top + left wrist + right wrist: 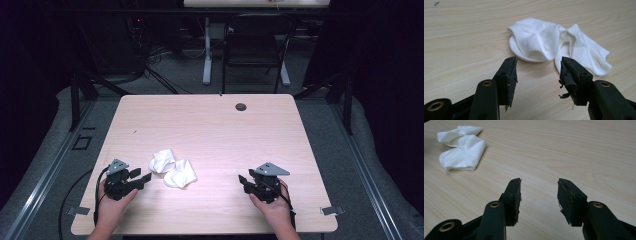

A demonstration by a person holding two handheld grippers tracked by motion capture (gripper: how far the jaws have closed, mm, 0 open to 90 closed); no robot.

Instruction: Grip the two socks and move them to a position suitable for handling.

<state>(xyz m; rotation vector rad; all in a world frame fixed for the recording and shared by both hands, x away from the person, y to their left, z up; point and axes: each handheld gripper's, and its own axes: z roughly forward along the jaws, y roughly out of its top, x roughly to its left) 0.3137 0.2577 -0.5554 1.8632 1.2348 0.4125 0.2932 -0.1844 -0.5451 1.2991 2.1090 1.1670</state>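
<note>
Two crumpled white socks lie side by side on the light wooden table (210,125): one sock (162,160) to the left and slightly farther back, the other sock (180,174) to its right. My left gripper (141,176) rests low at the front left, open, its jaws pointing right at the socks with a small gap to them. The left gripper view has both socks (536,40) (586,53) just beyond the open jaws (537,68). My right gripper (243,181) sits at the front right, open and empty, well apart from the socks (462,153).
A round cable hole (241,106) sits near the table's far edge. Behind the table stand a black chair (255,47) and a white desk leg (207,50). Dark floor and cables surround the table.
</note>
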